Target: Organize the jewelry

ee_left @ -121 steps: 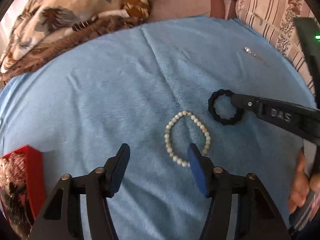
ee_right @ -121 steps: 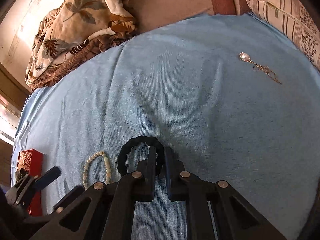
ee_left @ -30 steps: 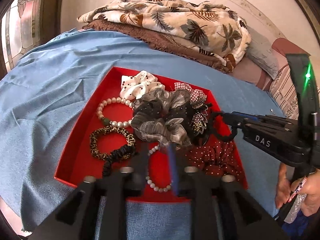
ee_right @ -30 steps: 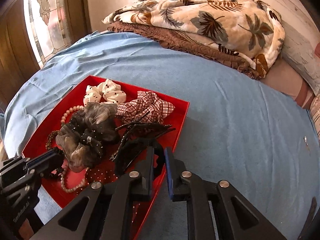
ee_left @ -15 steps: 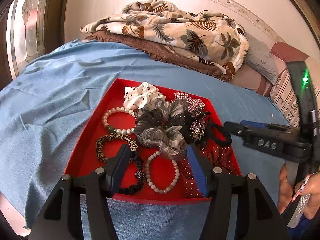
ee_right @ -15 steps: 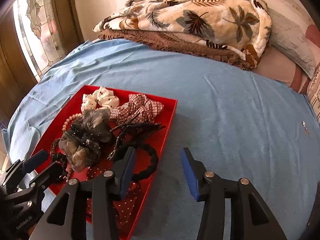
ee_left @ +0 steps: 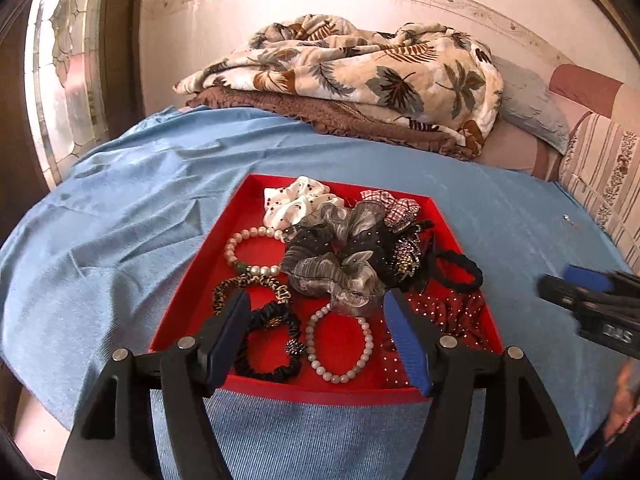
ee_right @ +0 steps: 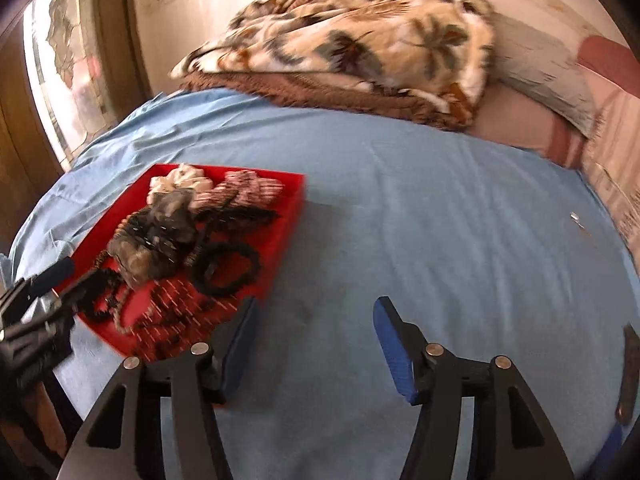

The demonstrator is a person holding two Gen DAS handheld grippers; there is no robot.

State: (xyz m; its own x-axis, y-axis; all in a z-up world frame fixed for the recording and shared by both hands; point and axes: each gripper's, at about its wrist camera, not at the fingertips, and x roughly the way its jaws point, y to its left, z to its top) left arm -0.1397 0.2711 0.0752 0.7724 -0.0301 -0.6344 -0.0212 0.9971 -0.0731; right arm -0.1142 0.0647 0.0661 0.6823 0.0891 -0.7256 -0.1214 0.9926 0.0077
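Both jaws released & empty (beads, black band lying in shallow red cardboard tray); next, approach small pearl pendant low, slow.

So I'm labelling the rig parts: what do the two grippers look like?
Both match: the left gripper and right gripper have black angular fingers with cut-out frames, silver pivot pins and blue pads. The right gripper's side carries white lettering, blurred here.
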